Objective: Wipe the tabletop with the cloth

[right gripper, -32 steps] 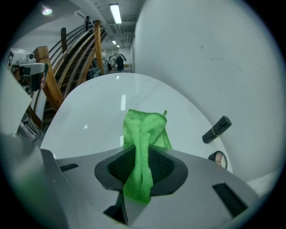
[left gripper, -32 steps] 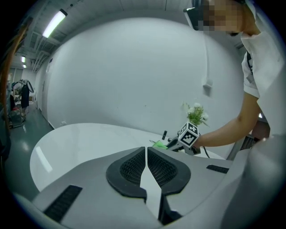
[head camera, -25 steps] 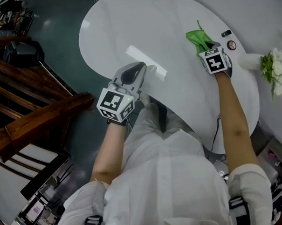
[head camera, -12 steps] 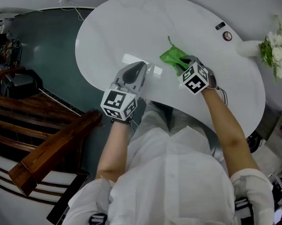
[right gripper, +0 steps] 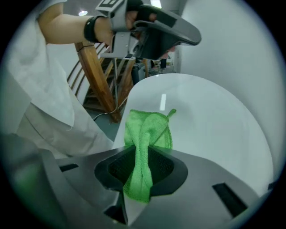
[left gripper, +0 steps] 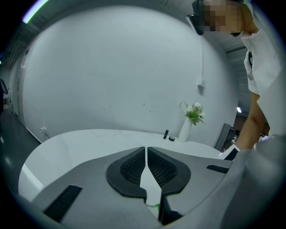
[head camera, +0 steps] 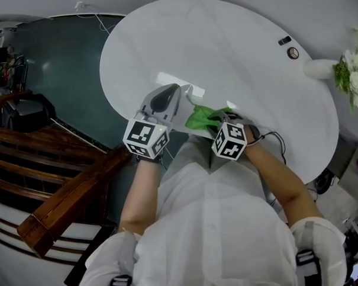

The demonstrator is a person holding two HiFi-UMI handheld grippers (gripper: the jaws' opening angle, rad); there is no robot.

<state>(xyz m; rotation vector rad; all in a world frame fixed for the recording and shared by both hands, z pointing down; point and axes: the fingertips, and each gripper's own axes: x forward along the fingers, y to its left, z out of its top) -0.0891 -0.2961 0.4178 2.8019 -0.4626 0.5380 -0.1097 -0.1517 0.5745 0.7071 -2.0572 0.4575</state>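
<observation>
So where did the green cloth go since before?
The right hand-held gripper dragged the cloth across the table, from near the vase to the near edge beside the left hand-held gripper. It stays clamped on it. The left one stayed shut, empty, in place.

my shirt [head camera: 212,227]: white, short-sleeved | my left gripper [head camera: 176,88]: grey shell, black ribbed pads [left gripper: 132,167], black-and-white marker cube [head camera: 145,137] | my right gripper [right gripper: 143,157]: same cube [head camera: 228,141], thin black cable [head camera: 275,142]

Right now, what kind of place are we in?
Probably an indoor lobby or showroom: a large curved white table, a white vase of flowers on it, a wooden staircase beside a dark floor.
</observation>
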